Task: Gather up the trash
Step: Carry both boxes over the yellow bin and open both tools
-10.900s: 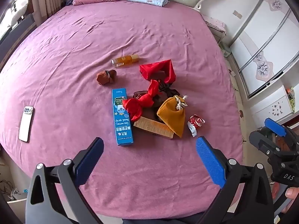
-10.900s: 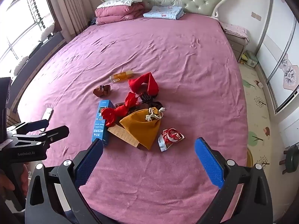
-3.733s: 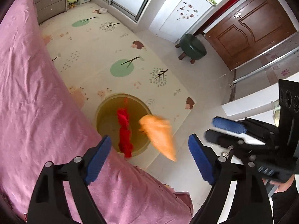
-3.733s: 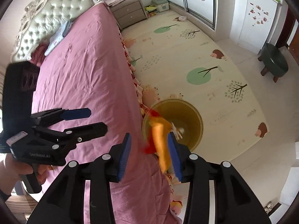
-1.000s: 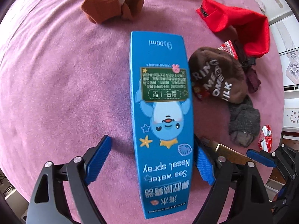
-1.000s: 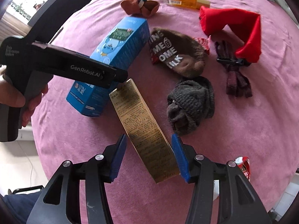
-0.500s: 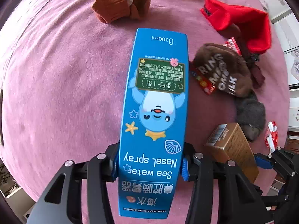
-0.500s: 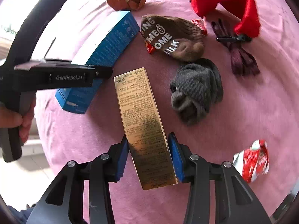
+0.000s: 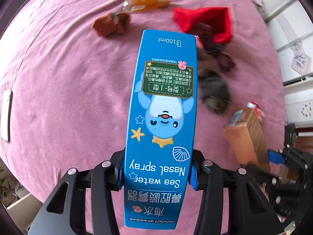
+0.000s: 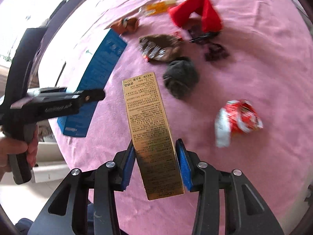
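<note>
**Two cartons in hand, both lifted off the bed**

Item 1: my left gripper (image 9: pixel 156 173), blue pads clamped on the sides of the blue nasal-spray box (image 9: pixel 162 117). A second ago that box lay flat on the pink bedspread (image 9: pixel 58 78) between open jaws; now it is raised clear of it.

Item 2: my right gripper (image 10: pixel 156 163), pads closed on the gold carton (image 10: pixel 150 129), gripped near its lower end. A second ago it lay on the cover; now it is held above it.

Remaining on the bedspread: grey sock (image 10: pixel 181 78), brown printed sock (image 10: pixel 160 48) touching it, red cloth (image 10: pixel 197 12), dark hair tie (image 10: pixel 214 50), rust-brown sock (image 10: pixel 126 25), orange bottle (image 10: pixel 158 6), red-and-white crumpled wrapper (image 10: pixel 237 120) apart from the rest, white phone (image 9: pixel 5 115) at the far left edge.
</note>
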### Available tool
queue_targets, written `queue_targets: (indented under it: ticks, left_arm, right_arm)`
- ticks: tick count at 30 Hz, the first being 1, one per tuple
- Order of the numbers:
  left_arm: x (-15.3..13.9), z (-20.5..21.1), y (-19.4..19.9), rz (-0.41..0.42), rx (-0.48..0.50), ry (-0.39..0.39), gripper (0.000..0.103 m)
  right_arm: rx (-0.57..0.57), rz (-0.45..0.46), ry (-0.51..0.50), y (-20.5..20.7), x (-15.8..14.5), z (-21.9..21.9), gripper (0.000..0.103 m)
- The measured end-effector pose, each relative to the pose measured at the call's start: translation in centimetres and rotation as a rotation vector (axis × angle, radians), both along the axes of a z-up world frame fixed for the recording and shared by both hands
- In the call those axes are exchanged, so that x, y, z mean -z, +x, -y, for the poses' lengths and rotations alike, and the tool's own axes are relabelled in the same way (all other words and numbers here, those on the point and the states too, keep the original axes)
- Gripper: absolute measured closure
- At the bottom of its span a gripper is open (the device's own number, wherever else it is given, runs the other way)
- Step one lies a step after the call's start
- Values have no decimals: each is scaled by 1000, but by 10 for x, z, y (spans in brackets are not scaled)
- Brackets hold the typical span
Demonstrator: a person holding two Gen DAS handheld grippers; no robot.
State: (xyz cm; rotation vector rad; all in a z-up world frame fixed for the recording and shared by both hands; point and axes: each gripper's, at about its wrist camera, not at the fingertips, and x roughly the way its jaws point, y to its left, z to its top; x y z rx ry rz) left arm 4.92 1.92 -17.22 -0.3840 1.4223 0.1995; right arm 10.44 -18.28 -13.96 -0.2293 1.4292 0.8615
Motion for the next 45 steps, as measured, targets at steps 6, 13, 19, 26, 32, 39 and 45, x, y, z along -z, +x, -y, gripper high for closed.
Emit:
queue_targets:
  ticks: [6,13,19,26,32,39,45]
  left_arm:
    - [-32,48,8,33,117,-11,55]
    - [-45,123,25,49,292,-44,55]
    - [-51,198,46,57,429,-70,55]
    - [-47,283,65,51,596,-84,55]
    - [-34,351,74,33,712,-98,55]
    - [-14,420,88,-3,810,-125,55]
    - [-1,473,106,-20,874,-158,55]
  right_arm:
    - [109,43,15,10,-29,51,63]
    - [263,95,24,21,-51,125,63]
    - [408,93,30,24,-51,194,63]
    - [552,74,18,15,-43,272,63]
    - [660,64,14,2,-39,335,63]
    - [789,53,-1,-3,-25,400,63]
    - [904,52,-9,4,-13,457,63]
